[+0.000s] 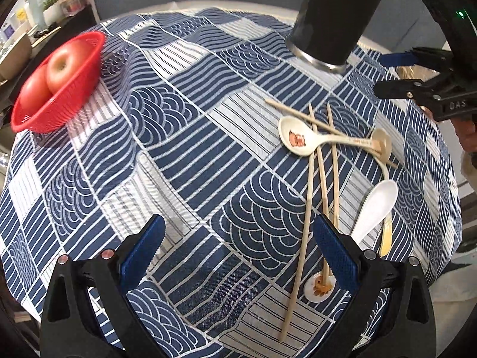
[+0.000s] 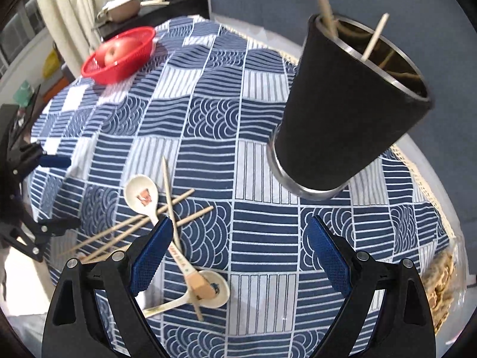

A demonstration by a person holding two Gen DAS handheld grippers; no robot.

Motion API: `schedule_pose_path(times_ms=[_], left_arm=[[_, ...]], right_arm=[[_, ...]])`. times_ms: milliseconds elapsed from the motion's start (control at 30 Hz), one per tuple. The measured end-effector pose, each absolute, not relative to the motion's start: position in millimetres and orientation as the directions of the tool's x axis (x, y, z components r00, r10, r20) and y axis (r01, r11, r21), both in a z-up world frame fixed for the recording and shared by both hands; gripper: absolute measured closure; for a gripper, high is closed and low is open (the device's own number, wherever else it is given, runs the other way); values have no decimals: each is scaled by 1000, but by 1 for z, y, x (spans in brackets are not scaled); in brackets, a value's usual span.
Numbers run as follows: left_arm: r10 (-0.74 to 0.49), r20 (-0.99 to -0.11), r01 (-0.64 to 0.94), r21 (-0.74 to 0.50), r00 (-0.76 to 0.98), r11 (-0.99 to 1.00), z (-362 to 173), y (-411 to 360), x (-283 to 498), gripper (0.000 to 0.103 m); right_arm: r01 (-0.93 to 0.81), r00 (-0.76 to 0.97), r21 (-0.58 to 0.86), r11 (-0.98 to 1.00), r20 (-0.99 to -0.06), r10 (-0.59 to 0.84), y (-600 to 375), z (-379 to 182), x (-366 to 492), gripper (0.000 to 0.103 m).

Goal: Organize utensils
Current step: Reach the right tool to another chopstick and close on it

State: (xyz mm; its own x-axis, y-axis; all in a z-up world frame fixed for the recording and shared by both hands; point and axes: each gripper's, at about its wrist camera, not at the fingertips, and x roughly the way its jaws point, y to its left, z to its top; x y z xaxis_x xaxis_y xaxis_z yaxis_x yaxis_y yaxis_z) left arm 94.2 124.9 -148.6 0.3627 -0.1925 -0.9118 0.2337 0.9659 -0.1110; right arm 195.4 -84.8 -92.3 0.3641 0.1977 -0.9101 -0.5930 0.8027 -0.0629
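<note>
A tall black utensil cup (image 2: 348, 110) stands on the blue patterned tablecloth (image 2: 262, 220) with two chopsticks (image 2: 325, 9) in it; it also shows in the left wrist view (image 1: 331, 21). Several wooden chopsticks (image 1: 305, 220) lie crossed on the cloth with ceramic spoons: a cream one with a red print (image 1: 301, 137), a white one (image 1: 374, 208), and another (image 2: 213, 292). My left gripper (image 1: 238, 256) is open and empty, above the cloth left of the chopsticks. My right gripper (image 2: 238, 256) is open and empty, just right of the spoons.
A red basket (image 1: 74, 83) holding two apples (image 1: 64, 65) sits at the far left of the table; it shows in the right wrist view too (image 2: 122, 53). A bag of snacks (image 2: 441, 286) lies at the right table edge. Shelves with clutter stand behind.
</note>
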Motion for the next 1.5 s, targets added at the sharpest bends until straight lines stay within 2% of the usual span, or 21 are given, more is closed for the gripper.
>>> schedule_pose_path(times_ms=[533, 667, 733, 1100, 1200, 1500], left_arm=[[-190, -930, 288, -98, 313, 953, -170, 117, 105, 6], [-163, -934, 312, -60, 318, 948, -173, 106, 106, 6], [-153, -935, 329, -42, 321, 944, -175, 99, 106, 6], [-125, -941, 367, -1, 314, 930, -176, 78, 95, 6], [-119, -942, 362, 3, 314, 932, -178, 74, 92, 6], [-103, -943, 372, 23, 316, 928, -176, 79, 91, 6]], right_arm=[[-655, 256, -48, 754, -953, 161, -63, -142, 206, 17], [-672, 243, -56, 739, -959, 148, -57, -150, 204, 19], [-677, 239, -62, 733, -961, 139, -54, -154, 203, 23], [-686, 238, -47, 726, -957, 164, -52, -145, 196, 24], [-704, 219, -36, 709, -961, 168, -50, -148, 193, 29], [-723, 213, -25, 690, -959, 188, -56, -139, 184, 29]])
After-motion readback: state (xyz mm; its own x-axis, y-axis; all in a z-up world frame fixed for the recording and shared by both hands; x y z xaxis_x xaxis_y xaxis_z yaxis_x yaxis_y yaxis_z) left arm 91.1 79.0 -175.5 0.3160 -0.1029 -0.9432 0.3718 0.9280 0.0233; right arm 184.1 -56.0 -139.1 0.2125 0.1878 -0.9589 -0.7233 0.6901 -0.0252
